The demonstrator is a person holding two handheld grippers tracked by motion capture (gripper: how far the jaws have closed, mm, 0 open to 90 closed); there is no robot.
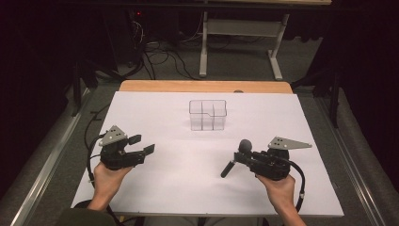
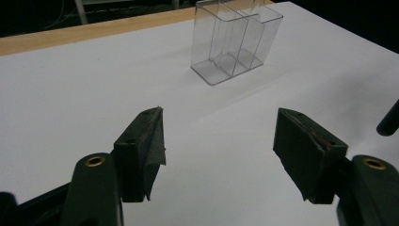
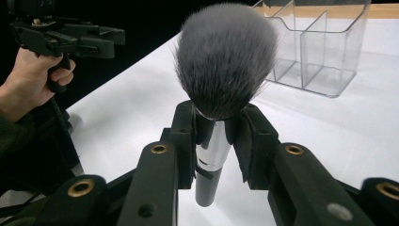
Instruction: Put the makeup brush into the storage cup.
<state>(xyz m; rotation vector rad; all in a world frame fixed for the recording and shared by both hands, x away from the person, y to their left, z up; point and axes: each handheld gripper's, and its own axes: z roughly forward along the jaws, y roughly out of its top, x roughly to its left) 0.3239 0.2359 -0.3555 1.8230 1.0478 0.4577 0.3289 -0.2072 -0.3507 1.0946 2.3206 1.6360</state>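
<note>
The right gripper (image 1: 241, 155) is clamped on a brush (image 3: 221, 89) near the table's (image 1: 155, 188) front right, bristles up. The left gripper (image 1: 143, 145), held level front left, gapes empty. Bare table separates both from the clear organizer (image 1: 208, 114).

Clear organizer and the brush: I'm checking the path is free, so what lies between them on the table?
Nothing: the high view shows bare white sheet between the brush and the clear organizer.

A lab or test room: beyond the tongs, a white-covered table (image 1: 141, 108) stands on grey carpet, with loose cables (image 1: 160, 59) and a metal bench frame (image 1: 240, 33) behind.
</note>
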